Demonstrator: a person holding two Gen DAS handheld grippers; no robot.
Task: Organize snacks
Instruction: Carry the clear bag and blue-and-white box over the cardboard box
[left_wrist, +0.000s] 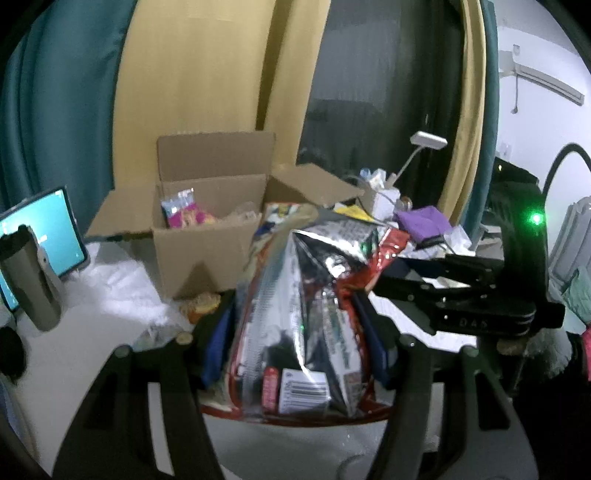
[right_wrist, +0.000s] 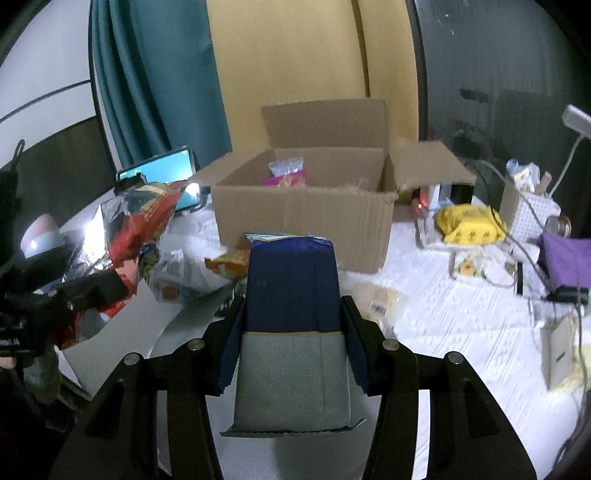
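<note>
Left wrist view: the left gripper (left_wrist: 295, 339) has its two black fingers part-way open and clamped on a crinkled foil snack bag (left_wrist: 306, 317), silver inside with red print and a white barcode label at its lower end. The bag stands upright between the pads, its creased top peaking in front of the cardboard box (left_wrist: 207, 251). The box is plain brown corrugated board, rectangular, with four flaps folded outward. Inside it, against its left wall, one pink packet (left_wrist: 184, 214) with a clear, glittery top shows. To the left of the box stand one matte grey tumbler (left_wrist: 29, 280) and, behind it, one glowing tablet screen (left_wrist: 48, 229). To the right of the box lies one purple cloth (left_wrist: 424, 221). The table (left_wrist: 74, 354) under the box is white, with a textured white sheet around the box foot.

Right wrist view: the right gripper (right_wrist: 291, 339) holds one flat, smooth pouch (right_wrist: 291, 317), dark blue above and grey with a wavy line pattern below; its fingers are part-way open and press on the pouch's two side edges. The pouch is held in front of the box, not in it. One yellow packet (right_wrist: 469, 221) lies right of the box; one orange wrapper (right_wrist: 229, 262) lies at its near left corner.
</note>
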